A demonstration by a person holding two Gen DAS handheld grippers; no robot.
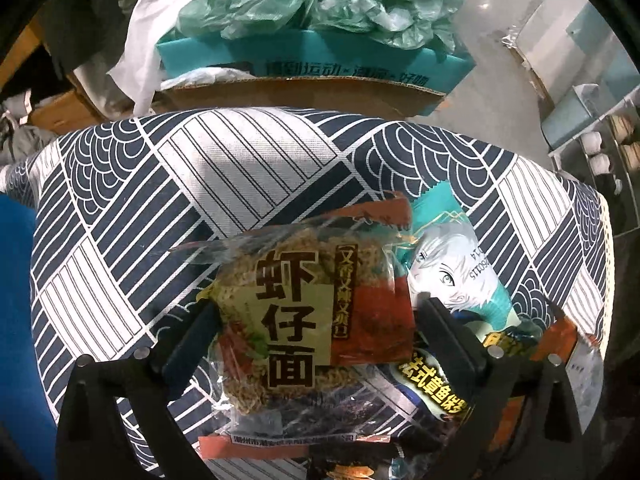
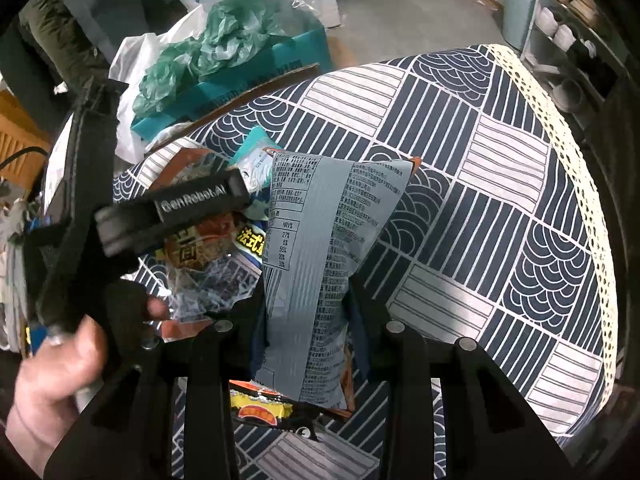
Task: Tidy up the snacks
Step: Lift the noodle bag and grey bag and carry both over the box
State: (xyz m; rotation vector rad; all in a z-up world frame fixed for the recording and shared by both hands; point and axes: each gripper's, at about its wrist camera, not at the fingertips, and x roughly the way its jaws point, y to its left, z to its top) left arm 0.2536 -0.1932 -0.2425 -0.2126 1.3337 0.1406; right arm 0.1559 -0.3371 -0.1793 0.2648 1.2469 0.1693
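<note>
A clear packet of dried noodles with big black characters lies on a heap of snacks on the patterned tablecloth. My left gripper stands open around it, one finger at each side, not pressing. Under and beside it lie a teal anime-print packet and a dark packet with yellow characters. My right gripper is shut on a grey-blue snack bag, held upright with its printed back showing. In the right wrist view a hand holds the left gripper, one of its fingers over the heap.
A teal cardboard box stuffed with green and white plastic bags stands past the table's far edge. A shelf with cups and a pale bucket are at the right. A yellow-and-black packet lies below the right gripper.
</note>
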